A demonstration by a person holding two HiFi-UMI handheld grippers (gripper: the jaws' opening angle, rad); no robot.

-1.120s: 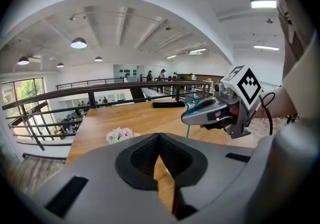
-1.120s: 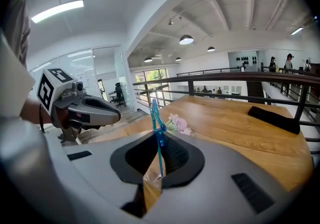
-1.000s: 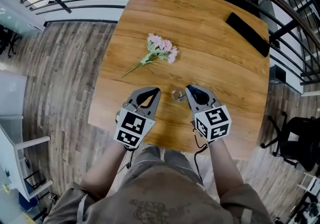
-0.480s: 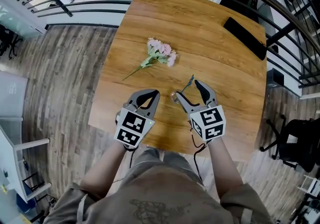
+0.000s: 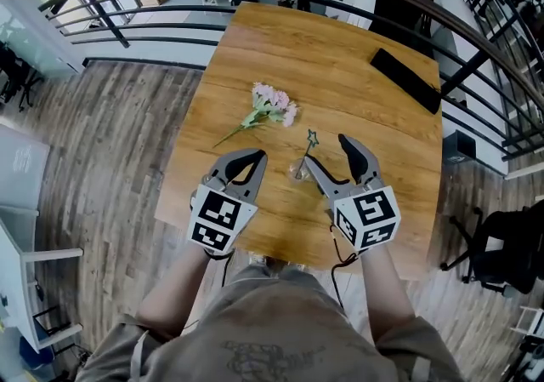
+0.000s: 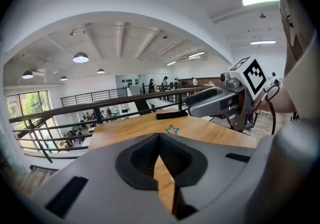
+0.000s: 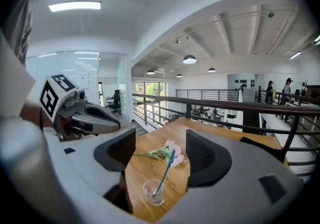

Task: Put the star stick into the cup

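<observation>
A small clear cup [image 5: 299, 170] stands on the wooden table [image 5: 357, 48] near its front edge. The teal star stick [image 5: 308, 151] leans in it, star end up. In the right gripper view the cup [image 7: 153, 191] and stick [image 7: 165, 172] lie below and ahead of the jaws. My right gripper [image 5: 328, 151] hovers just right of the cup, and its jaws have just been opening, with nothing between them. My left gripper [image 5: 257, 156] is left of the cup, shut and empty. From the left gripper view only the star [image 6: 172, 129] shows past the closed tips.
A bunch of pink flowers [image 5: 274, 105] lies on the table beyond the cup. A flat black object [image 5: 405, 80] sits at the far right corner. Dark railings [image 5: 153, 10] run behind the table. The table's front edge is close below both grippers.
The right jaws went from shut at the cup to wide open, leaving the stick standing in the cup. Both grippers have lifted away from the table.
</observation>
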